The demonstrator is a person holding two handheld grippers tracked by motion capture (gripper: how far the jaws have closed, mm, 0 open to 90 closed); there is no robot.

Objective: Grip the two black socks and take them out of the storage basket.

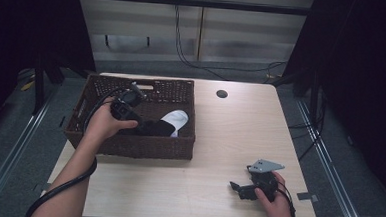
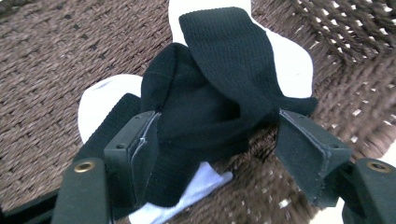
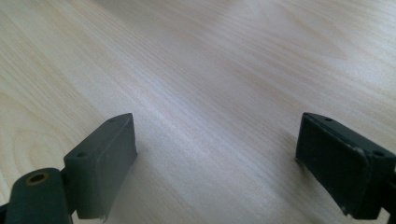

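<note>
Reaching into the wicker basket, your left gripper has its jaws spread wide on either side of a bunched black sock; nothing is pinched yet, though the left jaw's pad looks to be touching the fabric while the right jaw stands just clear of it. You have come in from above and slightly behind, probably because the basket's high woven walls leave no room for a sideways approach; the sock sits on the basket floor toward the right-hand end, lying across a white sock that shows above, at the left and underneath it. Being crumpled into a mound, the black sock gives your jaws a thick fold to close on, which likely explains the wide opening; closing too low could catch the white one as well, so watch that.

Your right gripper rests on the bare table near the front right edge, well apart from the basket; its jaws are wide open and empty. Parked there, it stays out of the way, and may be waiting to receive or straighten whatever you lift out.
</note>
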